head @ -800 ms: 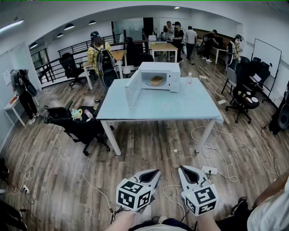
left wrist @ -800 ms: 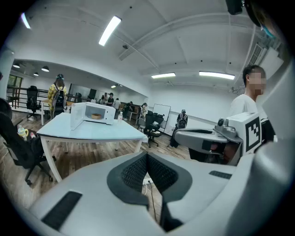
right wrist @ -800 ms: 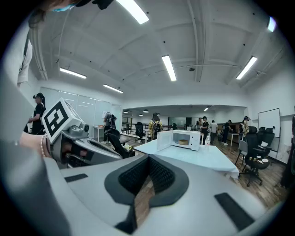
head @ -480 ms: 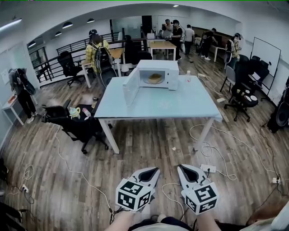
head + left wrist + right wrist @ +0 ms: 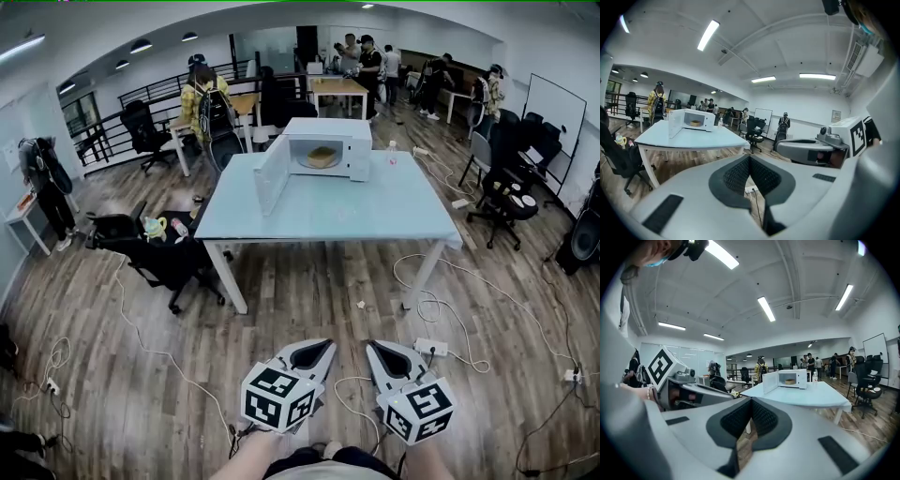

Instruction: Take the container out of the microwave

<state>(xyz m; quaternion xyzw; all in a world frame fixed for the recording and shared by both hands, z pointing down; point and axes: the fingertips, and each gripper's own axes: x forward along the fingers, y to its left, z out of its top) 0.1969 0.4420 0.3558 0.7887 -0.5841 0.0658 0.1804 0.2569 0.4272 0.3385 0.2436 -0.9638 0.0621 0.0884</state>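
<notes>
A white microwave (image 5: pixel 328 148) stands at the far end of a pale blue table (image 5: pixel 328 211), its door (image 5: pixel 272 175) swung open to the left. Inside sits a tan, round container (image 5: pixel 322 157). The same microwave (image 5: pixel 691 122) shows small in the left gripper view and as a distant microwave (image 5: pixel 790 378) in the right gripper view. My left gripper (image 5: pixel 317 351) and right gripper (image 5: pixel 378 352) are held low, side by side, well short of the table. Both are shut with nothing between the jaws.
A black office chair (image 5: pixel 159 253) with items on it stands left of the table. Cables (image 5: pixel 441 309) and a power strip (image 5: pixel 431 348) lie on the wooden floor. A small bottle (image 5: pixel 393 152) stands right of the microwave. Several people, desks and chairs fill the room behind.
The table and microwave sit slightly nearer and lower in the head view than before. Both grippers keep their pose, shut, side by side.
</notes>
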